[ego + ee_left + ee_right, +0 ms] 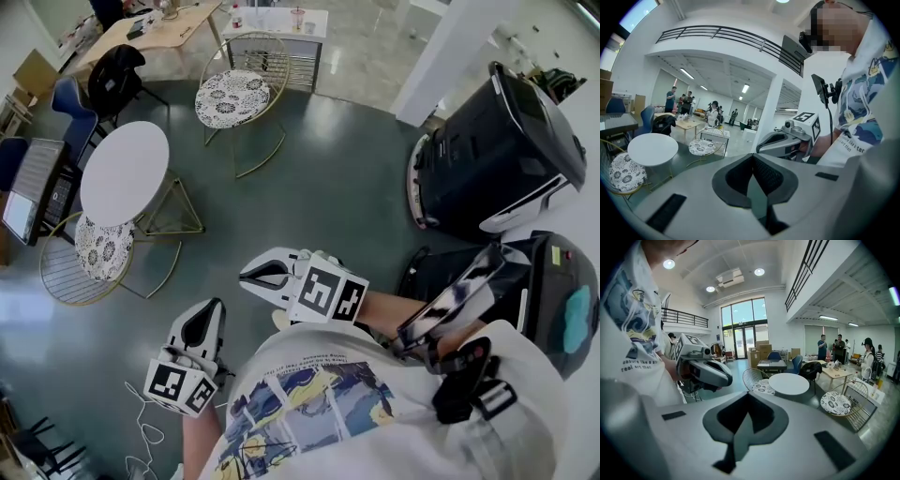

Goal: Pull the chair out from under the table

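The round white table [125, 172] stands at the left on gold wire legs. A wire chair with a patterned cushion [101, 246] is tucked against its near side. The left gripper view shows that table [652, 148] and chair [621, 171] at the left; the right gripper view has the table [788, 383] and chair [761, 385] ahead. My left gripper [206, 319] and right gripper [248, 275] are held in front of the person's body, well short of the chair. Both are shut and hold nothing: left [753, 161], right [746, 399].
A second patterned wire chair [234, 94] stands apart at the back. Two large black machines [497, 159] fill the right side beside a white pillar [450, 56]. Blue chairs [75, 108], a desk with a keyboard [37, 183] and a floor cable [141, 427] line the left.
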Motion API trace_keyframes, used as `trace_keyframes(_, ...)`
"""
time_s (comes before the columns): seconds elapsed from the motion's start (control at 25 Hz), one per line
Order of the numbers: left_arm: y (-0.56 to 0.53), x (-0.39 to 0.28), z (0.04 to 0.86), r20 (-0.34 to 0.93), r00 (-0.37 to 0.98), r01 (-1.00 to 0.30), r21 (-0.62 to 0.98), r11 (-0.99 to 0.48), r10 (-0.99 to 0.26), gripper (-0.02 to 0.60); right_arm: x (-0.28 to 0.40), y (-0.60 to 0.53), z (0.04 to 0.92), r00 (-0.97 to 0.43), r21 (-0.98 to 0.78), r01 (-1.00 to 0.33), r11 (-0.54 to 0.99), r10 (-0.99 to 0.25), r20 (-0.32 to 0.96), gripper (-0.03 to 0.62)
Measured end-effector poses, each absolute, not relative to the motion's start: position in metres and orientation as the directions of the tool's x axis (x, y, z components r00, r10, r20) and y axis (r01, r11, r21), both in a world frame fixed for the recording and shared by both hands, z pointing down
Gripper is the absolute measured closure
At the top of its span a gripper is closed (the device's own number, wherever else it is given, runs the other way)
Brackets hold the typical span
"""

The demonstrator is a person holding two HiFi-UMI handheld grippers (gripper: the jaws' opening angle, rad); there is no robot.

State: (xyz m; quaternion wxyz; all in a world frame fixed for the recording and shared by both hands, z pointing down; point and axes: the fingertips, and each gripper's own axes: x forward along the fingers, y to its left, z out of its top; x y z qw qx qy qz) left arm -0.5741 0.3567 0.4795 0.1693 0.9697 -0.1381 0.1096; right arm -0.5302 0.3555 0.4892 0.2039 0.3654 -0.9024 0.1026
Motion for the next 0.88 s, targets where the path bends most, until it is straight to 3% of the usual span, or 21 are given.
trace_keyframes(0.48, 0.356, -0.539, 0.477, 0.286, 0.938, -0.286, 0.315, -0.905, -0.197, 0.572, -0.496, 0.351, 0.483, -0.642, -0.048, -0.712, 0.700, -0.624, 0.445, 0.585)
trace_keyframes(0.88, 0.324, -0.440, 0.474, 0.307, 0.941, -0.244, 0.316, -0.917, -0.145, 0.572, -0.398, 0.317, 0.479, -0.620, -0.054, -0.740, 0.671, -0.649, 0.441, 0.585)
